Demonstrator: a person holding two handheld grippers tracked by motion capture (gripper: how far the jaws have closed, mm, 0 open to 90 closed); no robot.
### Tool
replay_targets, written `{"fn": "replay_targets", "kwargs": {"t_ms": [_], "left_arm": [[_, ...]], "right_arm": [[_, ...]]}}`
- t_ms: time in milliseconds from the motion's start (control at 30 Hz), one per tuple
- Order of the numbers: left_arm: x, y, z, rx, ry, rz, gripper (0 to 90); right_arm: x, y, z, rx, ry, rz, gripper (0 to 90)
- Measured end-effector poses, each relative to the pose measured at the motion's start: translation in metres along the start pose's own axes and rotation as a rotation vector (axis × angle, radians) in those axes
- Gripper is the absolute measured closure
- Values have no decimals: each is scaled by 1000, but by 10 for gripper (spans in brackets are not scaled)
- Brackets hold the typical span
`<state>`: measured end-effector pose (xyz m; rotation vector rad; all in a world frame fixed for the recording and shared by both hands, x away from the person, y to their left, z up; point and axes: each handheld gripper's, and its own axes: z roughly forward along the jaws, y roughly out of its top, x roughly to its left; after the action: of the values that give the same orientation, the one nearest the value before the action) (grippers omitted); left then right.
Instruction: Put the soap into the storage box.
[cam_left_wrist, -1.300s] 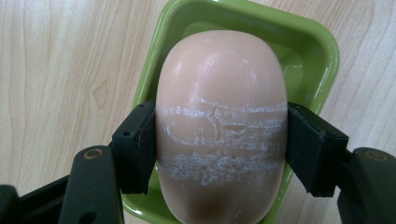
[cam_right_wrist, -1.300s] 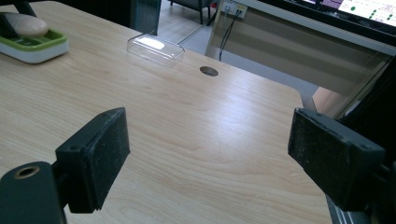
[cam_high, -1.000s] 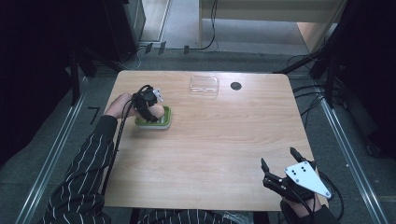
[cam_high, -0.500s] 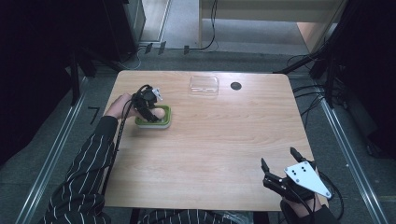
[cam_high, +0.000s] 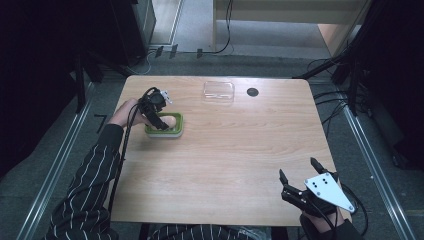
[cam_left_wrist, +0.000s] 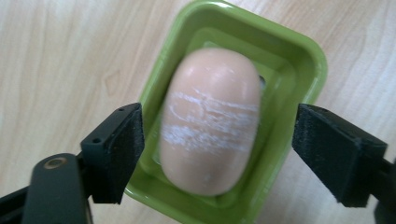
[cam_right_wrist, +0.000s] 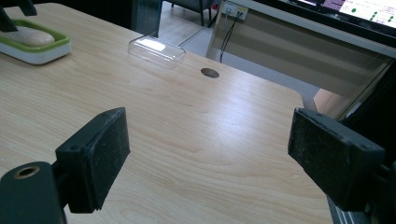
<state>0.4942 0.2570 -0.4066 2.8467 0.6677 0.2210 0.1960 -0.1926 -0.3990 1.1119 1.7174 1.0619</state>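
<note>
Green soap dish (cam_left_wrist: 289, 65) near the table's (cam_high: 240, 165) left edge still cradles the peach soap bar (cam_left_wrist: 210, 123), over which my left gripper (cam_left_wrist: 217, 149) has stayed spread without contact, while my right gripper (cam_high: 300, 181) idles spread at the near right corner.

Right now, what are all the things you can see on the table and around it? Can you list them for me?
Soap bar: one, peach-pink with white scuffs, lying in the green dish.
Soap dish: one, green, left part of the table.
Clear lid: one, see-through plastic, far edge of the table.
Cable hole: one, dark, round, beside the clear lid.
Table: one, light wood.
Left gripper: one, black, open, jaws either side of the soap and dish.
Right gripper: one, black with a grey plate, open, near right corner.
Sleeve: striped, dark, left arm.
</note>
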Motion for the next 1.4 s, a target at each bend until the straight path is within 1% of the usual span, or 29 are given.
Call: {"fn": "replay_targets", "kwargs": {"t_ms": [67, 133, 233, 300, 400, 433, 500, 533, 567, 600, 700, 833, 867, 933, 1100, 1133, 1200, 1300, 1400], "left_arm": [[-3, 1, -2, 22, -2, -16, 129], [-5, 1, -5, 21, 3, -25, 117], [-9, 1, -11, 29, 25, -72, 116], [-11, 0, -16, 27, 45, -120, 129], [-16, -2, -21, 37, 35, -160, 121], [-18, -3, -21, 40, 42, -171, 103], [-20, -4, -23, 48, 34, -197, 76], [-20, -4, -23, 48, 34, -197, 69], [-23, -5, -24, 56, 37, -195, 69], [-24, -5, -25, 59, 40, -196, 47], [-32, -6, -28, 60, 44, -206, 37], [-42, -5, -29, 81, 47, -195, 27], [-43, -5, -29, 78, 42, -196, 15], [-47, -5, -31, 77, 53, -198, 15], [-61, -7, -33, 78, 54, -188, 13], [-64, -7, -34, 85, 51, -183, 13], [-71, -9, -34, 92, 62, -187, 11], [-79, -11, -35, 96, 57, -182, 9], [-88, -13, -36, 92, 63, -180, 7]], "right_arm": [[0, 0, 0, 0, -1, 2, 134], [0, 0, 0, -4, -1, -1, 134], [0, 0, 0, -6, -1, 1, 134], [0, 0, 0, -7, -2, 2, 134], [0, 0, 0, -9, 0, 1, 134], [0, 0, 0, -9, 1, 0, 134], [0, 0, 0, -8, 1, 3, 134], [0, 0, 0, -8, 1, 3, 134], [0, 0, 0, -10, 1, 5, 134], [0, 0, 0, -11, 2, 5, 134], [0, 0, 0, -13, 2, 1, 134], [0, 0, 0, -12, 2, 3, 134], [0, 0, -1, -12, 3, 3, 134], [0, 0, -1, -14, 3, 3, 134], [0, 0, -1, -14, 3, 4, 134], [-1, 0, -1, -15, 2, 2, 134], [-1, 0, -1, -15, 2, 2, 134], [0, 0, -1, -14, 2, 6, 134], [0, 0, -1, -13, 1, 7, 134]]}}
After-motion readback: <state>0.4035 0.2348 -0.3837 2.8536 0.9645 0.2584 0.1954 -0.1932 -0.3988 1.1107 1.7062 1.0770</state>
